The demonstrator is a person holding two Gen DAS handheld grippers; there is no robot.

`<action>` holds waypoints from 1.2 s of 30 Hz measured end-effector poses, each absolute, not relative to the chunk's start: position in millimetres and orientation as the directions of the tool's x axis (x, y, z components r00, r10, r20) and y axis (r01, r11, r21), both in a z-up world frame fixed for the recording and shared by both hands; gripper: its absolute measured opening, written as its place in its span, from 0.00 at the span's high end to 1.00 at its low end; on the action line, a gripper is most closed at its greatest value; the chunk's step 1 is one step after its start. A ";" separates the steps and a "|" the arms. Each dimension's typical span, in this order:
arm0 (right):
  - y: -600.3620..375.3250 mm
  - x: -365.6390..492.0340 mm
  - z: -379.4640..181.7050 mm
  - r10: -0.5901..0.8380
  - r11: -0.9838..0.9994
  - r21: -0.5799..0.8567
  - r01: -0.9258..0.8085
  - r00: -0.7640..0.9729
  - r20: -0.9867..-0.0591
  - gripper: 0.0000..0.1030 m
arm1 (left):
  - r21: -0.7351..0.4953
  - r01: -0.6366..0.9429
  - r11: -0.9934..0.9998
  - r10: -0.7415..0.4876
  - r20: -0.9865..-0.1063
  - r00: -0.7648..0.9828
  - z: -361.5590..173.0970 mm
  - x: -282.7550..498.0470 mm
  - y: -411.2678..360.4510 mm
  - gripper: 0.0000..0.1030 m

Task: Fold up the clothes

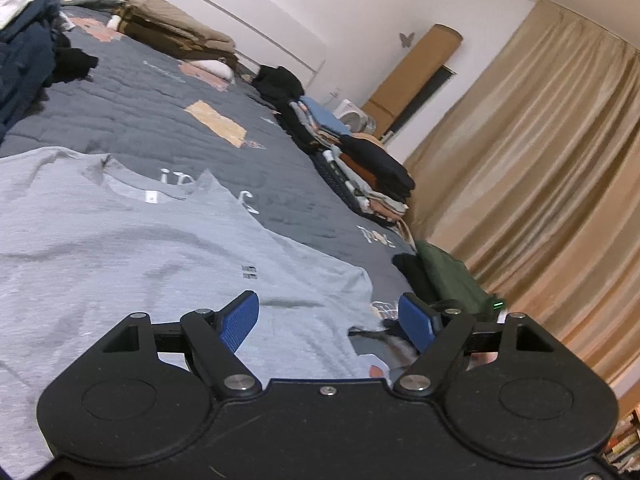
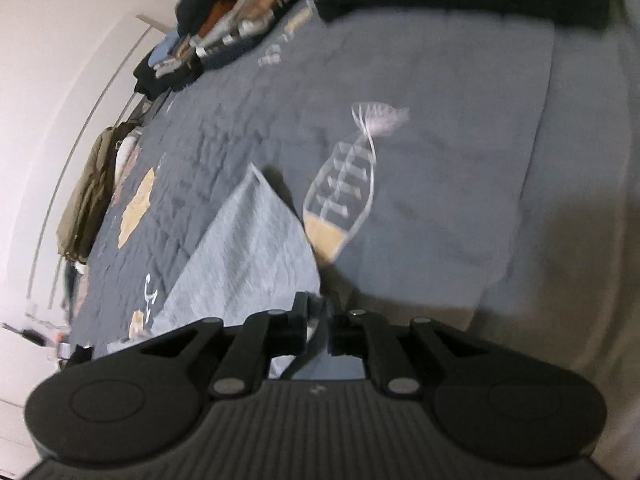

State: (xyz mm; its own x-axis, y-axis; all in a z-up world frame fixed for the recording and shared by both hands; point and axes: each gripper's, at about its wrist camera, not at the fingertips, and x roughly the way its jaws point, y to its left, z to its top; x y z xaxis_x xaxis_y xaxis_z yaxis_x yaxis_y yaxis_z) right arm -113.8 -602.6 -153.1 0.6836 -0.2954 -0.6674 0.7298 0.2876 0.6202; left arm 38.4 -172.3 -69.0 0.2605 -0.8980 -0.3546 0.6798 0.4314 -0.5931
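A light grey T-shirt (image 1: 120, 248) lies spread on the dark grey quilted bedspread (image 1: 160, 100), collar toward the far side. My left gripper (image 1: 328, 316) hovers just above the shirt's right part, open, with blue pads (image 1: 240, 320) wide apart and nothing between them. In the right wrist view my right gripper (image 2: 318, 316) is shut on a pinched edge of the same grey T-shirt (image 2: 248, 240), and the cloth rises from the bed into the closed fingers.
Stacks of folded clothes (image 1: 368, 168) line the bed's far right edge, with a dark green garment (image 1: 448, 272) nearer. A dark blue heap (image 1: 24, 64) sits at the far left, and a brown folded pile (image 1: 172, 28) by the wall. Tan curtains (image 1: 540, 160) hang on the right.
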 end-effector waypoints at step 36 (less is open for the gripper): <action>-301.0 -2.5 -68.6 0.396 0.832 0.551 -0.068 0.768 -0.504 0.45 | -0.067 0.497 0.865 -0.438 -0.581 0.685 -119.1 94.6 50.3 0.48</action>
State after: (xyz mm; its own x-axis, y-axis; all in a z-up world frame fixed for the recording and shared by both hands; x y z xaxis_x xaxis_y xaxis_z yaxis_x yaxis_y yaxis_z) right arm -2.5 -301.0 -68.6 0.7676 0.3963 -0.5038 -0.0681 0.8319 0.5507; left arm 94.6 50.3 -119.1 0.6854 -0.4383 -0.5815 0.4966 0.8654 -0.0669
